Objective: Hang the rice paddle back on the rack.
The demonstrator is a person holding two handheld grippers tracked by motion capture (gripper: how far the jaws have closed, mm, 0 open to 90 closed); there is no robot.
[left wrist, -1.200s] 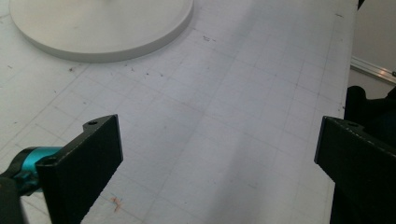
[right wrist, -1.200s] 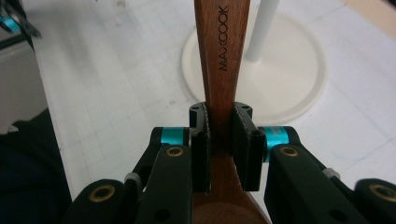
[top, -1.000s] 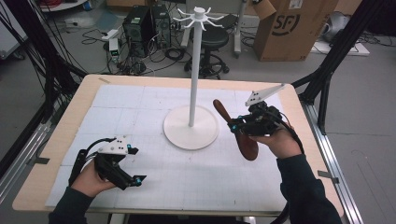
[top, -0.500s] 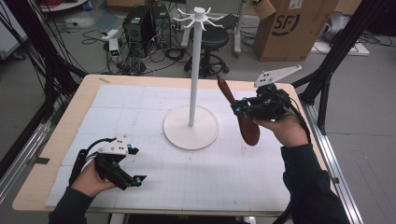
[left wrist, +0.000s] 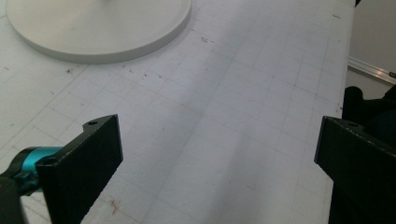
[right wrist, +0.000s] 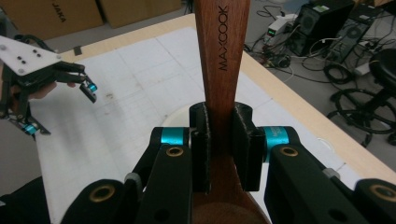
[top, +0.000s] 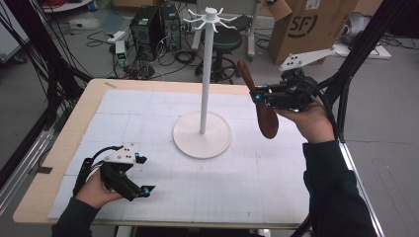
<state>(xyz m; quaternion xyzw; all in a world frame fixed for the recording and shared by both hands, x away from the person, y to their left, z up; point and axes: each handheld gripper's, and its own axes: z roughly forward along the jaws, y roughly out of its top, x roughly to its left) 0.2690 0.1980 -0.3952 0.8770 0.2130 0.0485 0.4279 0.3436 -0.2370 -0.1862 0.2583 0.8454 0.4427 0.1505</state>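
Spoon (top: 264, 106) clamped in right gripper (top: 257, 96) awaits hanging on the rack (top: 205, 74) to its left; left gripper (top: 143, 175) rests wide open.

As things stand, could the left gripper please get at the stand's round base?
Probably yes: the left gripper rests open on the mat, and only bare mat lies between it and the base. The spoon is held off to the right.
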